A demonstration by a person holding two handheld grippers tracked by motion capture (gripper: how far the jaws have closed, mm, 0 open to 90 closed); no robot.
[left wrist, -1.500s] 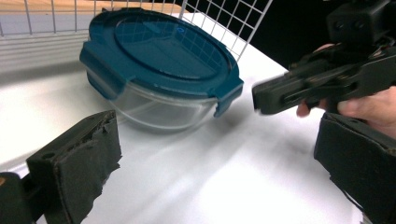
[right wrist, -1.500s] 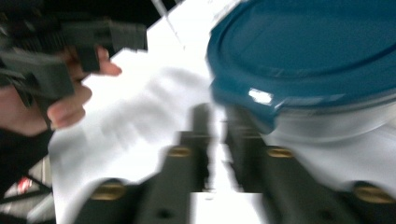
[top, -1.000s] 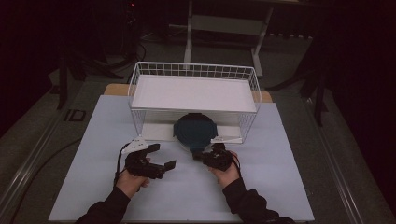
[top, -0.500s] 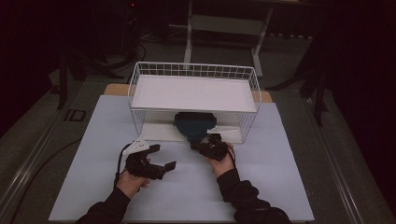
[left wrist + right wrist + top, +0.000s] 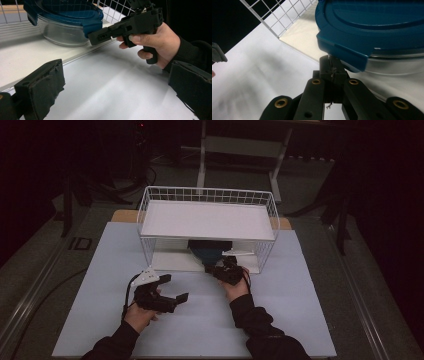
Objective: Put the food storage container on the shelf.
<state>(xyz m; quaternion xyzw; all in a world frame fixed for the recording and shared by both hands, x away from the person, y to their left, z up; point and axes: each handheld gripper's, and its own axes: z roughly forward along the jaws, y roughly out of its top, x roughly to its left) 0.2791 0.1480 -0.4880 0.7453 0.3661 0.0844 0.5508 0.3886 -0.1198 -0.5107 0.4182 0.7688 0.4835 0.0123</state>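
1. The glass container point(image 5: 62, 35) with its blue snap-on lid point(image 5: 72, 12) sat on the lower level of the white wire shelf rack point(image 5: 207, 220), under the top tray, near the front edge.
2. The right gripper point(image 5: 222, 269) had its jaws pressed together with their tips at a lid latch flap point(image 5: 344, 53); whether they pinched the flap could not be told.
3. The left gripper point(image 5: 175, 290) rested on the white table point(image 5: 300, 320), jaws apart and empty.
4. The container was probably heavy, rigid, smooth and breakable; the flap would likely flex, so the lid rim or glass wall looked a safer hold.
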